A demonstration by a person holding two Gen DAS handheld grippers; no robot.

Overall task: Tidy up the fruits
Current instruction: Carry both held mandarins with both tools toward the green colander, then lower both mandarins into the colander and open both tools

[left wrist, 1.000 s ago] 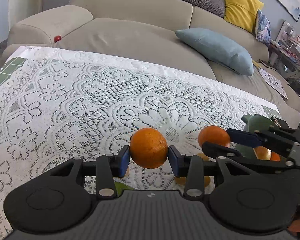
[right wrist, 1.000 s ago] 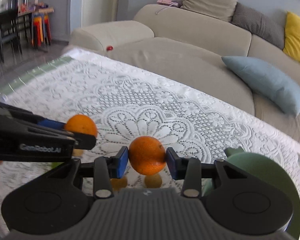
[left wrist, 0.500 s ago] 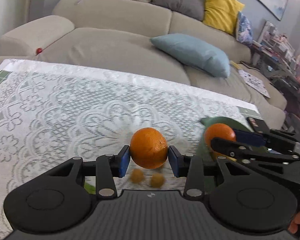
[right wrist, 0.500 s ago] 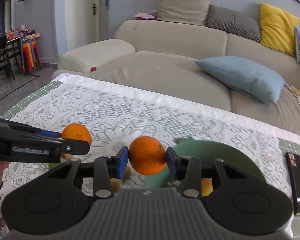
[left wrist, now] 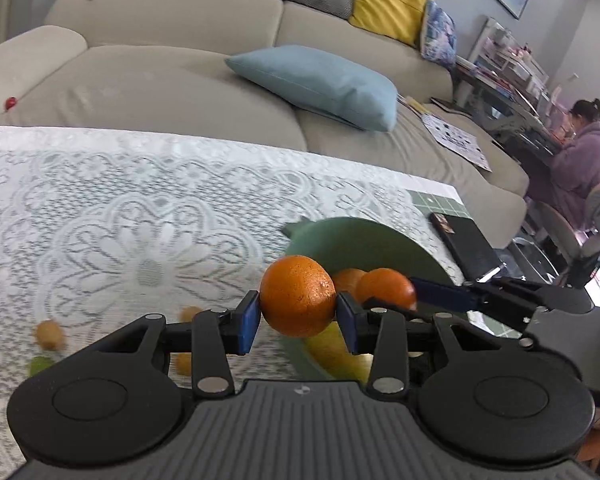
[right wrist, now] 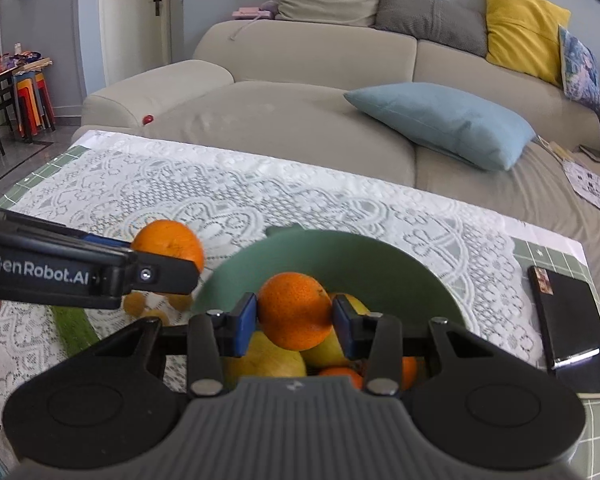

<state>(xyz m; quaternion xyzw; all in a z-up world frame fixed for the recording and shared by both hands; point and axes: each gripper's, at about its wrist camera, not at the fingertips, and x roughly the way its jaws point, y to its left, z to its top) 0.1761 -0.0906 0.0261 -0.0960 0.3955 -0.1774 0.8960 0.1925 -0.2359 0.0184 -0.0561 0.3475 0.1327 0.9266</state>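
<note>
Nearer now: green bowl (right wrist: 380, 256) on lace tablecloth (right wrist: 260, 200).

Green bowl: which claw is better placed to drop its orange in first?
Right. The right claw holds its round orange directly over the green bowl; the left claw holds its own orange at the bowl's near rim, partly over lace.

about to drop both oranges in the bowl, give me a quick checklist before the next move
1. Left gripper holds its orange between both pads: ok.
2. Right gripper holds its orange firmly: ok.
3. Right orange over the green bowl: ok.
4. Left orange over the bowl: not ok, it sits at the bowl's left rim.
5. Room left in the bowl among the yellow fruit: cannot tell.
6. The two grippers apart from each other: ok.
</note>
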